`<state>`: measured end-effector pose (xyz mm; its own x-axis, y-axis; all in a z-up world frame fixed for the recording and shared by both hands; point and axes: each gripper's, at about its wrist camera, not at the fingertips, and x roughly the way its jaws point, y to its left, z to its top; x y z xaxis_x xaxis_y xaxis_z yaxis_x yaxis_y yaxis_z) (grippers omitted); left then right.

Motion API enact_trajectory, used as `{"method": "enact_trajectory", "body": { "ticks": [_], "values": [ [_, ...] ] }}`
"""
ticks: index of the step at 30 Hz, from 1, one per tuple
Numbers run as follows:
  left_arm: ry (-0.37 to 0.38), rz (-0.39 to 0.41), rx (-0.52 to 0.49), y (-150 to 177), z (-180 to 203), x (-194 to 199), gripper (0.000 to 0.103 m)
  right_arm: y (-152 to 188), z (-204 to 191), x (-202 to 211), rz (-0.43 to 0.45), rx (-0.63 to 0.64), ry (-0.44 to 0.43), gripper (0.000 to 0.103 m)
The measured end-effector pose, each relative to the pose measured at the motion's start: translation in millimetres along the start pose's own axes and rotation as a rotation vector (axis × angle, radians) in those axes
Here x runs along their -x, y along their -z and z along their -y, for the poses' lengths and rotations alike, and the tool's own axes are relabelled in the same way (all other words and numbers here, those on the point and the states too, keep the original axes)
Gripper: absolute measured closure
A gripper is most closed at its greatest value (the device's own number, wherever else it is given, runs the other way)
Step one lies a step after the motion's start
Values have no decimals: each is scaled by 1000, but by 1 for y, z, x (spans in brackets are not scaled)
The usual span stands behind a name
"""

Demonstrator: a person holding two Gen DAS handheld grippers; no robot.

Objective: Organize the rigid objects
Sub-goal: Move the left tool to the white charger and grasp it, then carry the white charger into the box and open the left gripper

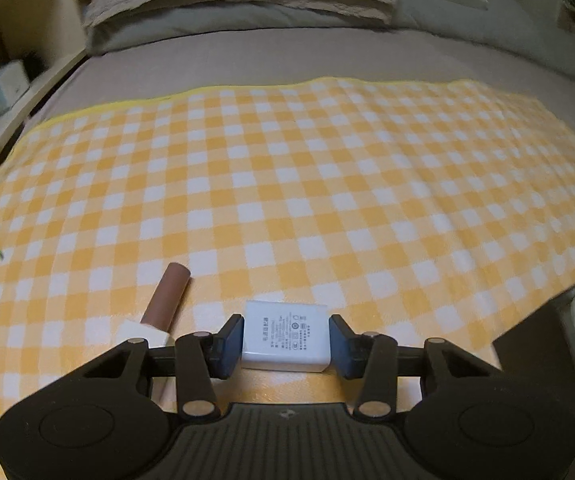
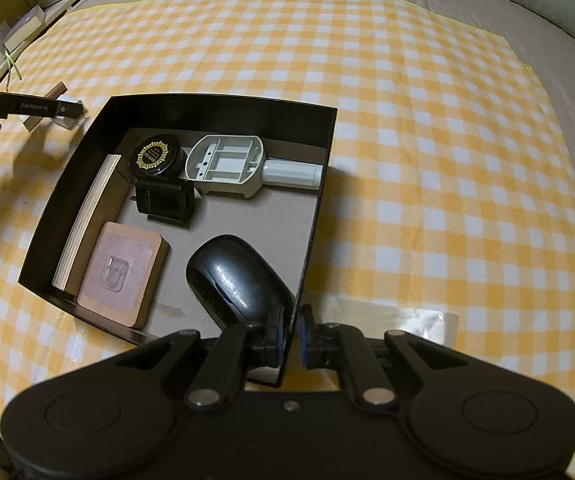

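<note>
white charger [image 1: 285,336], printed label up

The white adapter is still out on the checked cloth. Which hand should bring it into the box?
Left. The left gripper already has its fingers on either side of the white power adapter, pads at its sides. The right gripper is shut on the black box wall, steadying it, so it should probably stay there.

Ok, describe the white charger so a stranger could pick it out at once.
On the yellow checked cloth covering the bed, look left of the black box. The white charger lies flat between the left claw's pads. Its neighbour is a brown tube; the charger is square with printed grey text.
</note>
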<state>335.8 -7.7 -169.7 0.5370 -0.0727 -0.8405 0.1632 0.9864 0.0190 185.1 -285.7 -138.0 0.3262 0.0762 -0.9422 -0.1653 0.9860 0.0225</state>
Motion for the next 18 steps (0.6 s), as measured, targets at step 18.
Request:
{"method": "enact_trajectory", "body": {
  "ticks": [18],
  "values": [
    [270,52,175,13,33,80,56,-2,-1,-1,-2,10,10,95]
  ]
}}
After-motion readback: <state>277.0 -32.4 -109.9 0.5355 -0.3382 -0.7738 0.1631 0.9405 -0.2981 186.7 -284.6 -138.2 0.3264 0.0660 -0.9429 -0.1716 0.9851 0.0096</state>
